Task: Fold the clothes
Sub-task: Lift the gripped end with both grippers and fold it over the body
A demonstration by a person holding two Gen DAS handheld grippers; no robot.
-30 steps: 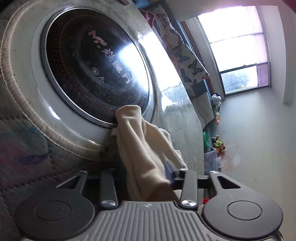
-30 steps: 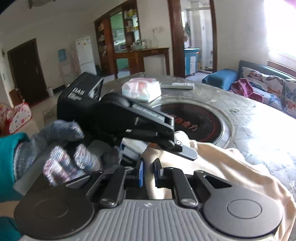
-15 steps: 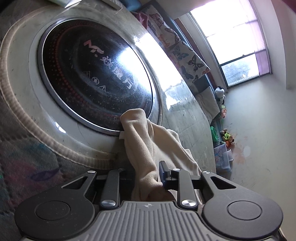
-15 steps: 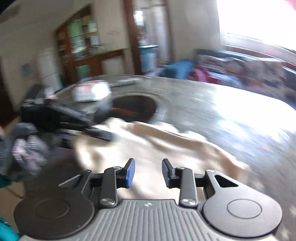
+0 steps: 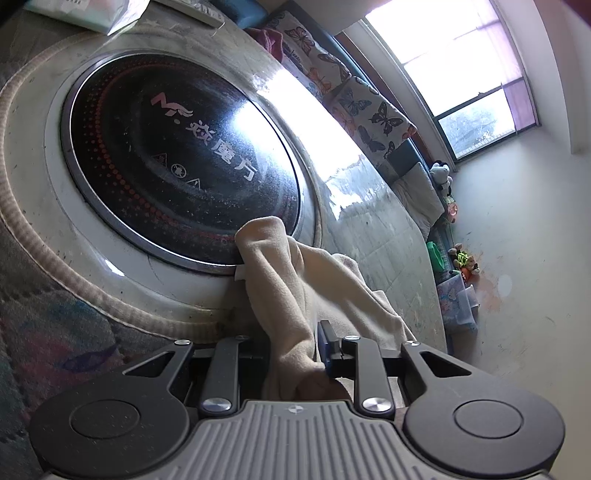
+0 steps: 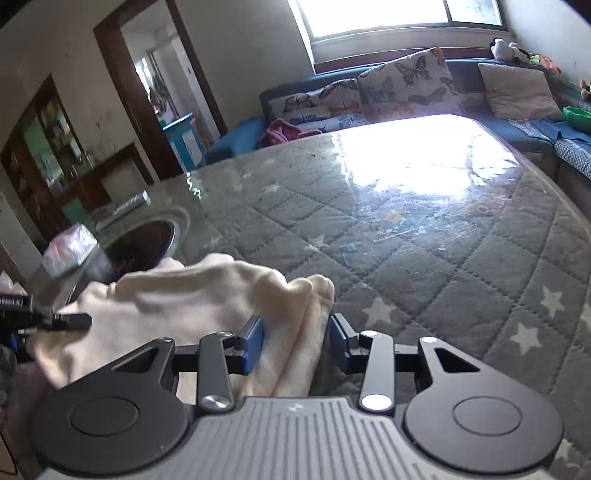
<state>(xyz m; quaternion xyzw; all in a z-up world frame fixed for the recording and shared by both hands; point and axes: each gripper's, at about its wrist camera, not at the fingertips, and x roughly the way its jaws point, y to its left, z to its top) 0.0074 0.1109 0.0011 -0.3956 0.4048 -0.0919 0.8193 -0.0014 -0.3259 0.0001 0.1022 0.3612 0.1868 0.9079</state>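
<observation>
Left wrist view first: the left claw (image 5: 295, 350) is clamped on a bunched end of the cream garment (image 5: 291, 295), and the cloth rises from between its fingers toward the dark round glass cooktop (image 5: 177, 162) set into the tabletop (image 5: 384, 236). The garment's far tip just overlaps the cooktop's metal rim. Over on the right wrist view, the right claw (image 6: 295, 341) stands spread, its blue pads (image 6: 253, 343) either side of a thick fold of the same cream garment (image 6: 192, 299); the left pad touches the cloth, while a gap shows on the right, so nothing is pinched there. The garment lies heaped at the near edge of the tabletop (image 6: 424, 236), which wears a grey quilted cover with white stars under a glossy clear sheet. At the far left of that view the left claw's black tip (image 6: 70, 320) is on the cloth's other end. Behind, a blue sofa (image 6: 517, 122) with butterfly cushions (image 6: 406, 85) sits under a bright window (image 6: 388, 14).
</observation>
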